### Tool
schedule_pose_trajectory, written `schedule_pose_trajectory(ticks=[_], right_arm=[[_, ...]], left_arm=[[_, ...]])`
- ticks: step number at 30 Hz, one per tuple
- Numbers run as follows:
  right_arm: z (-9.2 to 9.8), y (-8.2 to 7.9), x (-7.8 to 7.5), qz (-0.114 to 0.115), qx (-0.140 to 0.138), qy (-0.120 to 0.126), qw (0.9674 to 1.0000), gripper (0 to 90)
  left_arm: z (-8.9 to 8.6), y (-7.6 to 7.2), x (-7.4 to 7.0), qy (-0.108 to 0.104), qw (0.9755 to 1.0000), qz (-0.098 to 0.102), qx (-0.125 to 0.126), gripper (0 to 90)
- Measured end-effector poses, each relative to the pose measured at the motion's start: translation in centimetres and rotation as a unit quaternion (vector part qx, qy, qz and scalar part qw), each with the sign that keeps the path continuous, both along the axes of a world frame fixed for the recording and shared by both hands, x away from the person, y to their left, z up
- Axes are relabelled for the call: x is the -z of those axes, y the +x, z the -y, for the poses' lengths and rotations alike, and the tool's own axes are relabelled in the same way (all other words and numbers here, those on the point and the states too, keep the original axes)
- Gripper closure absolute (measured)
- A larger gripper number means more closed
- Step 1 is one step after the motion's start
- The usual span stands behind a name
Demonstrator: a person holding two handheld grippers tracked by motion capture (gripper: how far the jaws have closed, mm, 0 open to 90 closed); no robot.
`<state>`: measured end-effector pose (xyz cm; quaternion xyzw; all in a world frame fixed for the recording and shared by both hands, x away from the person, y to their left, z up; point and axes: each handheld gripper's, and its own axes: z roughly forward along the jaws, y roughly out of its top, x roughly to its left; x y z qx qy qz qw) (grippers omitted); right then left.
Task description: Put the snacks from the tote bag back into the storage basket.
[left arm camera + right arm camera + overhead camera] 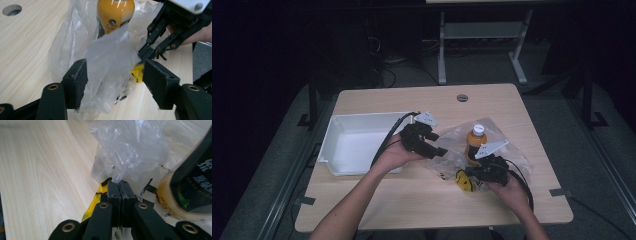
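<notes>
- The work in hand is with the clear plastic bag [492, 145], which lies on the wooden table [412, 200] at about 4 o'clock from the table's middle, to the right of the white bin [357, 142].
- An orange bottle [475, 141] with a white cap stands upright among the folds of the bag, and a yellow packet [463, 181] lies at the near edge of the film, at 6 o'clock from the bottle.
- The right gripper [120, 185] has its jaws fully pressed together on a fold of the bag (in the right gripper view the film comes out just above the pads). This pinch seems to be the anchor, so it should not be loosened.
- The left gripper [115, 80] has its jaws wide apart; a loose flap of the bag hangs between them, leaning on the left pad [79, 80], but it is not pinched.
- To do the step well, the person should probably bring the left gripper onto one single layer of the flap, at the side opposite to the right pinch, and close only when the film sits deep between the pads.
- After that, a slow pull apart, left toward 9 o'clock and right toward 3 o'clock, would likely open the mouth of the bag.
- The risk is that the bottle tips over (it stands very near both grippers), so the pulling should stay low and gentle.
- Whether the yellow packet is inside the bag or under it cannot be told.
</notes>
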<state>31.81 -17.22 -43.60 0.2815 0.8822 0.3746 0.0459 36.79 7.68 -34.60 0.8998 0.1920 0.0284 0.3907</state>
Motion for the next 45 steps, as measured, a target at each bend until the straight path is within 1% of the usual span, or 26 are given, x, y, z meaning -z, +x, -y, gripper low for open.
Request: schedule_pose_trajectory(ticks=[2,3,5,7,8,9,11,13,15,16,18,21,23,24,26,28,29,31,32,34,35,36,39,43,44,45], right_arm=[[-0.1,0.0,0.0,-0.003,-0.002,0.0,1.0,88.4],[-0.1,-0.1,0.0,-0.007,-0.001,0.001,1.0,88.4],[-0.2,-0.1,0.0,-0.006,-0.003,0.0,1.0,88.4],[-0.1,-0.1,-0.1,-0.003,-0.007,0.001,1.0,88.4],[-0.1,-0.2,-0.1,-0.003,-0.008,0.001,1.0,88.4],[0.0,-0.2,-0.1,-0.003,-0.009,0.002,1.0,88.4],[0.0,-0.3,-0.2,-0.008,-0.009,0.002,0.9999,88.3],[0.1,-0.3,-0.2,-0.008,-0.011,0.001,0.9999,88.4],[0.2,-0.3,-0.1,-0.006,-0.012,0.002,0.9999,88.3],[0.3,-0.3,-0.1,-0.008,-0.012,0.004,0.9999,88.3],[0.4,-0.4,-0.2,-0.009,-0.011,0.003,0.9999,88.3],[0.7,-0.5,-0.2,-0.008,-0.011,0.001,0.9999,88.3],[0.9,-0.6,-0.2,-0.01,-0.01,0.001,0.9999,88.4],[1.0,-0.6,-0.2,-0.012,-0.01,0.001,0.9999,88.3],[1.3,-0.7,-0.1,-0.013,-0.008,0.0,0.9999,88.4],[1.5,-0.7,-0.1,-0.016,-0.005,-0.005,0.9998,88.4],[1.6,-0.7,0.0,-0.016,-0.006,-0.004,0.9998,88.4],[1.7,-0.8,0.1,-0.02,-0.002,-0.011,0.9997,88.4],[1.8,-0.7,0.2,-0.019,-0.002,-0.012,0.9997,88.4],[2.1,-0.7,0.4,-0.025,0.002,-0.013,0.9996,88.4],[2.2,-0.6,0.4,-0.022,0.001,-0.015,0.9996,88.4],[2.3,-0.6,0.5,-0.025,0.004,-0.014,0.9996,88.4],[2.5,-0.6,0.6,-0.027,0.006,-0.015,0.9995,88.5],[2.7,-0.6,0.7,-0.032,0.01,-0.013,0.9993,88.5],[2.8,-0.6,0.8,-0.03,0.009,-0.015,0.9994,88.6],[2.9,-0.6,0.8,-0.035,0.012,-0.015,0.9992,88.6]], left_arm=[[0.4,0.1,0.1,0.001,1.0,0.002,0.002,34.3],[0.6,0.2,0.2,0.006,1.0,0.001,0.004,33.9],[1.1,0.4,0.6,0.009,0.9999,-0.002,0.004,33.8],[1.7,0.6,1.2,0.022,0.9997,-0.006,0.007,35.4],[1.9,0.7,1.4,0.03,0.9994,-0.006,0.014,38.3],[2.1,0.7,1.8,0.029,0.9995,-0.012,0.01,41.2],[2.6,0.8,2.4,0.039,0.9991,-0.003,0.014,50.2],[3.1,0.8,2.9,0.038,0.9992,-0.01,0.01,59.3],[3.7,0.8,3.4,0.045,0.9989,-0.009,0.01,69.9],[3.9,0.9,3.6,0.053,0.9985,-0.004,0.011,73.6],[4.3,0.8,4.1,0.058,0.9983,-0.001,0.009,80.6],[4.5,0.6,4.6,0.065,0.9978,0.007,0.01,87.2],[4.6,0.5,5.1,0.066,0.9978,0.004,0.004,88.1],[4.6,0.5,5.3,0.073,0.9973,0.007,0.006,88.4],[4.6,0.4,5.7,0.072,0.9974,0.003,0.001,88.6],[4.5,0.4,6.1,0.085,0.9963,0.007,0.003,88.9],[4.5,0.4,6.3,0.086,0.9963,0.009,-0.001,89.0],[4.6,0.4,6.8,0.089,0.996,0.004,-0.004,89.1],[4.6,0.4,6.9,0.095,0.9955,0.006,-0.003,89.1],[4.8,0.4,7.2,0.101,0.9948,0.007,-0.004,89.2],[4.8,0.4,7.4,0.103,0.9947,0.007,-0.004,89.2],[4.9,0.4,7.5,0.107,0.9943,0.008,-0.004,89.2],[5.0,0.5,8.1,0.106,0.9943,0.002,-0.01,89.1],[5.1,0.6,8.6,0.107,0.9941,0.004,-0.013,89.1],[5.2,0.6,8.7,0.108,0.9941,0.002,-0.013,89.1],[5.2,0.6,8.7,0.11,0.9938,0.002,-0.013,89.2]])
